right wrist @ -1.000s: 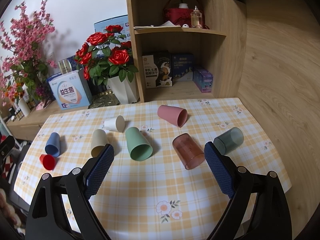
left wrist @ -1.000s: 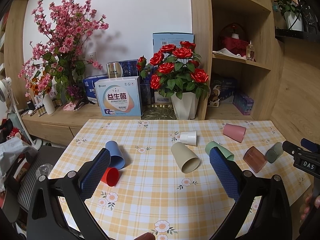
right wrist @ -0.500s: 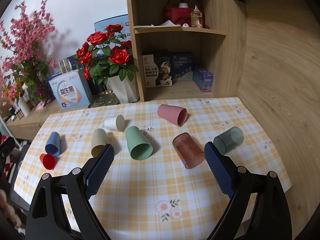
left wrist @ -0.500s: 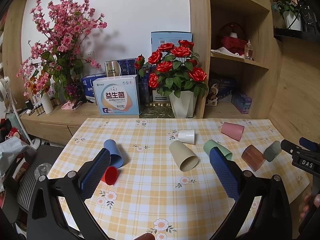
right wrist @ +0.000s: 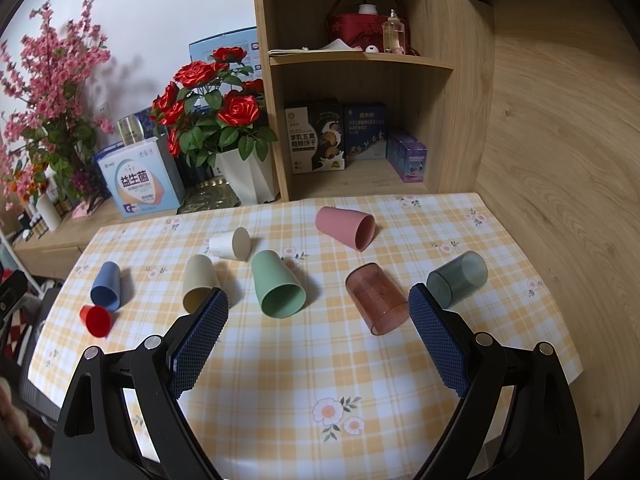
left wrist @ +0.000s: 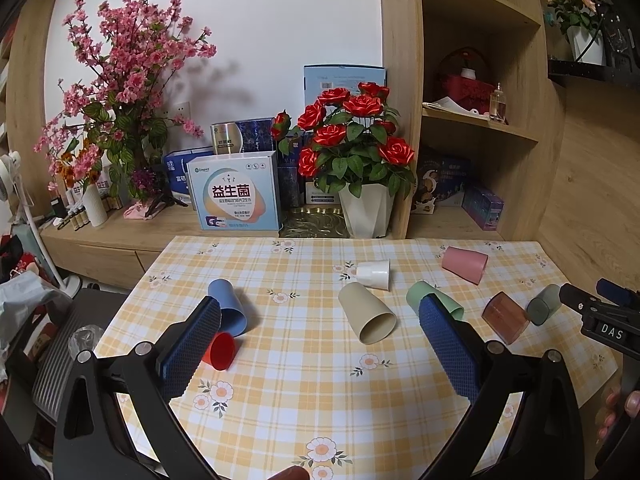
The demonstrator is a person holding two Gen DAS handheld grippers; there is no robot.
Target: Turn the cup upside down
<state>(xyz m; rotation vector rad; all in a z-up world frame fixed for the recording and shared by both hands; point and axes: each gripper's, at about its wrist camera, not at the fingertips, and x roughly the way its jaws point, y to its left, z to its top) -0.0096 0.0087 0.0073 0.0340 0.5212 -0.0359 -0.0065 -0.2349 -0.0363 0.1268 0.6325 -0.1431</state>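
Several cups lie on their sides on the checked tablecloth [right wrist: 320, 360]: red [right wrist: 96, 320], blue [right wrist: 106, 286], beige [right wrist: 198, 284], white [right wrist: 230, 244], green [right wrist: 278, 290], pink [right wrist: 346, 226], clear brown [right wrist: 378, 304] and grey-green [right wrist: 458, 278]. My right gripper [right wrist: 318, 300] is open and empty above the near side of the table, short of the green and brown cups. My left gripper [left wrist: 318, 310] is open and empty, with the beige cup [left wrist: 366, 312] ahead between its fingers; the blue [left wrist: 228, 306] and red [left wrist: 218, 350] cups lie by its left finger.
A white pot of red roses [left wrist: 356, 160], a printed box [left wrist: 234, 190] and pink blossoms [left wrist: 124, 76] stand on the sideboard behind the table. Wooden shelves [right wrist: 360, 80] hold boxes at the back right. A wooden wall [right wrist: 560, 160] bounds the right.
The left gripper has drawn back and up slightly, so the cups sit a bit lower and farther in its view. The right gripper has barely moved. No cup has moved.
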